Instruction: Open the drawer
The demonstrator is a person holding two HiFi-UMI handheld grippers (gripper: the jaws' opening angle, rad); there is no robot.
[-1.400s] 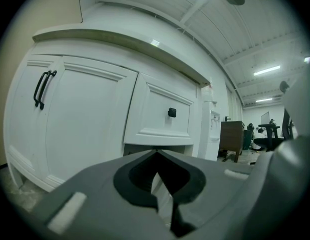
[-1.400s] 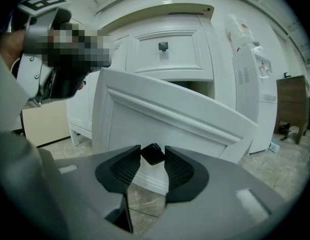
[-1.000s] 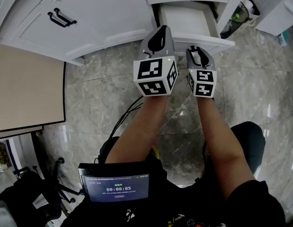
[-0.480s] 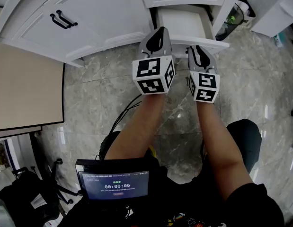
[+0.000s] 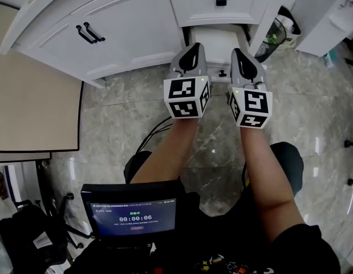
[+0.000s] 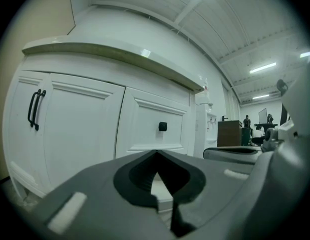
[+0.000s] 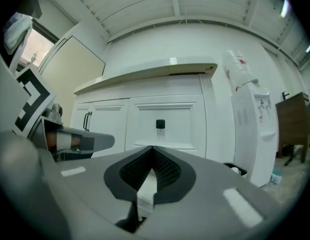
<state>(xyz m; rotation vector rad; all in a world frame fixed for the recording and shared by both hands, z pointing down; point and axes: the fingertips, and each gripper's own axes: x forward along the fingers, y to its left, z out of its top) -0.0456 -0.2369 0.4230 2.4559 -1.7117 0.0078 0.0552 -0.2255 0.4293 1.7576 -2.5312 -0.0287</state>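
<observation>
Head view: left tongs and right tongs, both pressed together, are parting beside the open drawer at twelve o'clock; task seems done.

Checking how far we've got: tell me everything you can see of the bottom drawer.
The bottom drawer is white, painted wood by its look, and stands slid out of the cabinet, below a closed drawer with a black knob. Its inside shows only white. A small dark knob sits on its front. The left gripper and right gripper, both shut, hover at its front edge; contact cannot be told.
</observation>
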